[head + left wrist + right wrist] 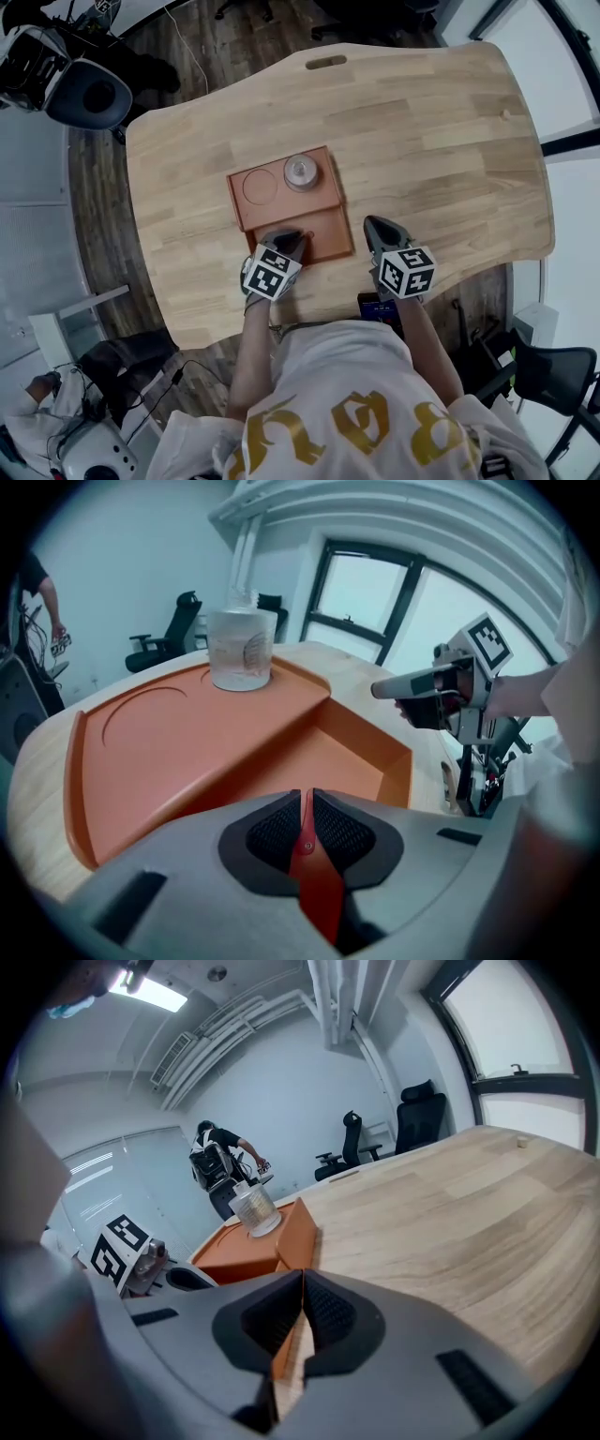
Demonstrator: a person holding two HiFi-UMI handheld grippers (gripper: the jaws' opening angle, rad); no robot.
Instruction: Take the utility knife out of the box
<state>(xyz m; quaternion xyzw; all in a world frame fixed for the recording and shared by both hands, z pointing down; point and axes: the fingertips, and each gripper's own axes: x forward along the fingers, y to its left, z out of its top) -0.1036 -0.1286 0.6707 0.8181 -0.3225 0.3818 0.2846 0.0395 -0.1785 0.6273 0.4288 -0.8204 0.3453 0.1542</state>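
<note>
Over wooden table (450, 141), left gripper (306, 803) clamping red utility knife (319, 892) above orange box (187, 752); right gripper (302, 1288) hovering right, jaws together, empty; dark plank floor (94, 178) around.

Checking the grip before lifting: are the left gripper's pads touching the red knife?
Touching. The left gripper view shows the left gripper shut, both pads pressed against the thin red utility knife between them.

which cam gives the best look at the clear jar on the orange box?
Left gripper view: the clear jar is near, side-on, unobstructed on the orange box. Head view shows only its round top, small. Right gripper view has it small and distant.
</note>
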